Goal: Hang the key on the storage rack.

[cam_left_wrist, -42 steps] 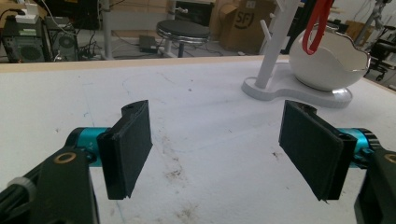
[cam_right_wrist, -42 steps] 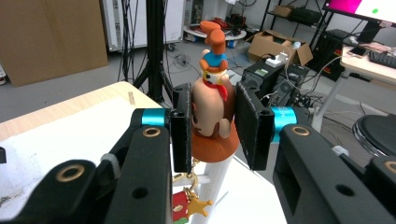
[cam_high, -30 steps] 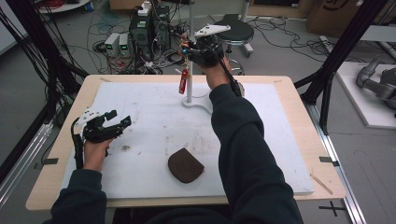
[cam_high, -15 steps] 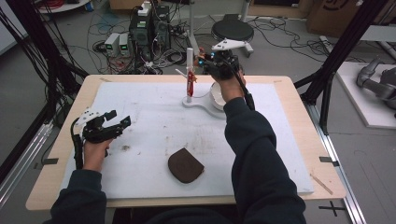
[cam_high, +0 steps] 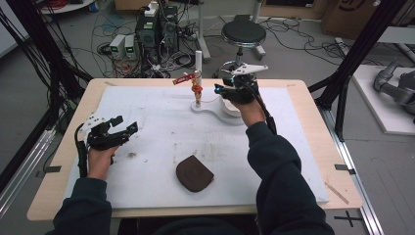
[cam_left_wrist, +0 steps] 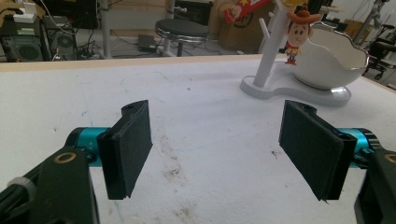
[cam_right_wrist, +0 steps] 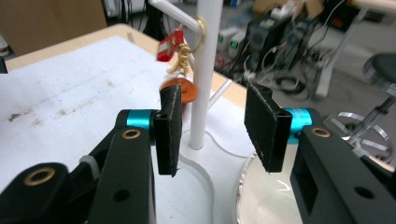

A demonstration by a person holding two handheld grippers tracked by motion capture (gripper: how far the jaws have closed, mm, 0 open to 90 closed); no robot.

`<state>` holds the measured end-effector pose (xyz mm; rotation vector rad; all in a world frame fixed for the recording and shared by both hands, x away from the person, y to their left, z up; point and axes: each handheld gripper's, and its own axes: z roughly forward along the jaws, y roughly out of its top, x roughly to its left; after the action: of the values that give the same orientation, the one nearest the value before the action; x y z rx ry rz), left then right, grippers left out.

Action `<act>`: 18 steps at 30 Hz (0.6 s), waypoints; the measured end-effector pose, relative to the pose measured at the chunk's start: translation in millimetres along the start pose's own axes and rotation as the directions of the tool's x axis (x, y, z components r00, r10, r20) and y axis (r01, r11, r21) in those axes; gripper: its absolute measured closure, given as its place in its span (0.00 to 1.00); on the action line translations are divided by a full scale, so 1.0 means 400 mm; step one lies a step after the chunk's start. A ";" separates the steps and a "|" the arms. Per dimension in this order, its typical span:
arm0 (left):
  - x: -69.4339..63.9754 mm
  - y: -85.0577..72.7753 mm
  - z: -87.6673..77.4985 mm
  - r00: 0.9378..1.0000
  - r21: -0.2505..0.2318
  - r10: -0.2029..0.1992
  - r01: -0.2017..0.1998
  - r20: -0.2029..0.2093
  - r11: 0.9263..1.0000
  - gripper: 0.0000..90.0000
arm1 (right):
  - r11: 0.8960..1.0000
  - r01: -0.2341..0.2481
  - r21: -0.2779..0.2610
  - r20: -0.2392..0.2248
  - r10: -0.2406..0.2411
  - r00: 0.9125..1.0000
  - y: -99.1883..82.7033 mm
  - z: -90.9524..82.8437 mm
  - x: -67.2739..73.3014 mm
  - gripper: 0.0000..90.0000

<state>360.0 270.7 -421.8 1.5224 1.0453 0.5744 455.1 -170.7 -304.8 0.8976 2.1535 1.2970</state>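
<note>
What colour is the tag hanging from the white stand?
Red tag, clearest in the right gripper view.

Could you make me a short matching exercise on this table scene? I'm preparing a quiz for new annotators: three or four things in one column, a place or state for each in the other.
Things:
1. keychain
2. brown pouch
3. left tongs
4. white bowl

Places or states:
A. lying flat on the white mat, near the front edge
B. open and empty, above the mat's left side
C. hanging from a peg of the white stand
D. seated on the stand's base, beside the post

Pairs: 1-C, 2-A, 3-B, 4-D
</note>
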 end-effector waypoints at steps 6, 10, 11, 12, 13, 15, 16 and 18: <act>-0.008 0.001 0.001 1.000 0.000 0.007 -0.007 0.012 1.000 0.28 | 0.999 0.019 0.048 -0.052 -0.016 0.998 -0.083 -0.075 -0.023 0.45; -0.014 0.002 0.003 1.000 -0.005 0.017 -0.017 0.007 1.000 0.29 | 0.994 0.035 0.106 -0.019 -0.034 0.999 -0.165 -0.121 -0.037 0.35; -0.013 0.003 0.003 1.000 -0.006 0.016 -0.016 0.008 1.000 0.29 | 0.993 0.026 0.111 -0.010 -0.025 1.000 -0.184 -0.132 -0.039 0.33; -0.013 0.003 0.003 1.000 -0.006 0.016 -0.015 0.010 1.000 0.29 | 0.994 0.016 0.113 -0.005 -0.015 1.000 -0.202 -0.143 -0.040 0.33; -0.013 0.003 0.003 1.000 -0.006 0.016 -0.015 0.010 1.000 0.29 | 0.994 0.012 0.109 0.002 -0.013 1.000 -0.219 -0.153 -0.042 0.30; -0.014 0.004 0.001 1.000 -0.013 0.010 -0.010 0.014 1.000 0.29 | 0.994 -0.002 0.106 0.012 0.000 1.000 -0.249 -0.171 -0.044 0.27; -0.015 0.005 0.000 1.000 -0.013 0.013 -0.013 0.015 1.000 0.29 | 0.994 -0.010 0.106 0.012 0.008 1.000 -0.263 -0.178 -0.045 0.26; -0.015 0.005 0.000 1.000 -0.017 0.016 -0.015 0.016 1.000 0.28 | 0.994 -0.020 0.104 0.019 0.018 1.000 -0.278 -0.184 -0.046 0.25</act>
<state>357.6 265.5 -418.6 1.5195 1.0147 0.5790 385.6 -265.1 -370.4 0.9699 2.2213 1.1903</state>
